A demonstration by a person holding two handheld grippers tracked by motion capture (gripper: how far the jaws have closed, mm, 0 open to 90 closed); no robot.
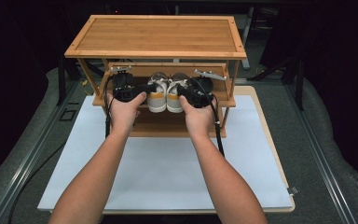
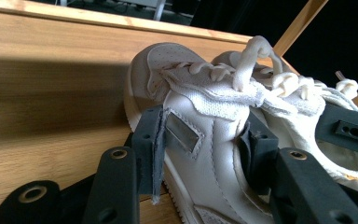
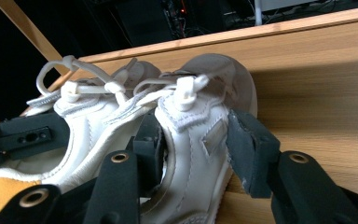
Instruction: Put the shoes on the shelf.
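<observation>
Your left gripper (image 2: 200, 140) clamps the left shoe (image 2: 200, 154); your right gripper (image 3: 200, 144) straddles the right shoe (image 3: 191, 135) loosely (outer pad apart) — it could slip off the shelf (image 1: 228, 101).

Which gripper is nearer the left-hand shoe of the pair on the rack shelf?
Left. The left gripper straddles the left shoe; the right gripper straddles the right shoe beside it.

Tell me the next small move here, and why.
Probably open both jaws wider before backing out. The left shoe and right shoe sit side by side, soles down, on the middle shelf. The left gripper and right gripper each straddle one; the right's outer pad seems barely touching.
</observation>
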